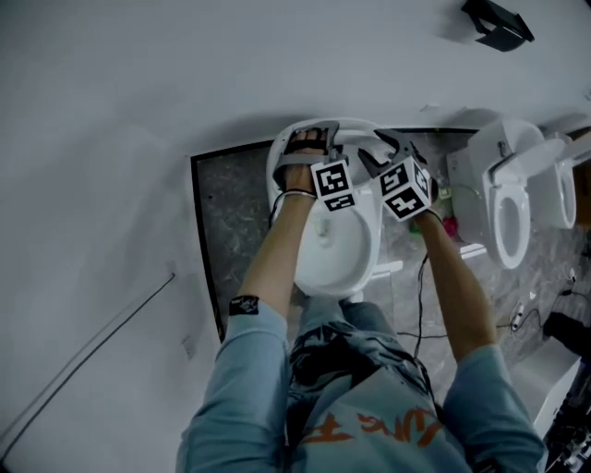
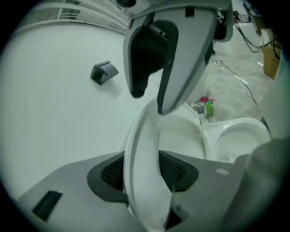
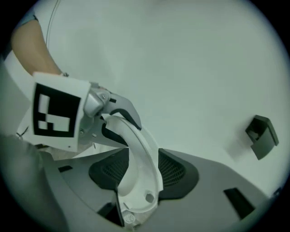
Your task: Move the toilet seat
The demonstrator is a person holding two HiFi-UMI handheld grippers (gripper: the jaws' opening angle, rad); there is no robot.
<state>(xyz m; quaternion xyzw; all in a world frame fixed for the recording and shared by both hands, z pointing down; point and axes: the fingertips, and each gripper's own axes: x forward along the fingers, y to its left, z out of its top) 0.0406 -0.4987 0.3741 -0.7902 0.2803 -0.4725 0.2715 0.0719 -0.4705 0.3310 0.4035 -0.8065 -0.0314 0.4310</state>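
White wall (image 1: pixel 185 74) and grey stone floor (image 1: pixel 222 212) frame a row of toilets. The toilet seat (image 1: pixel 346 125) stands raised against the wall, its rim between the parted jaws of the left gripper (image 1: pixel 309 137) and the right gripper (image 1: pixel 390 143), side by side. A neighbouring toilet (image 1: pixel 510 199) crowds the right; bare floor lies left. Only the left gripper view shows a green bottle (image 2: pixel 209 108) on the floor beside the bowl. A black bracket (image 3: pixel 262 136) sits on the wall, well apart.

The head view looks steeply down on the toilet seat (image 1: pixel 274 166) from above, at arm's reach. The left gripper view sits hard against the seat, facing along its rim toward a neighbouring toilet (image 2: pixel 240 136). The right gripper view, equally close, faces the wall. All three share the seat and a black wall bracket (image 1: pixel 499 23).
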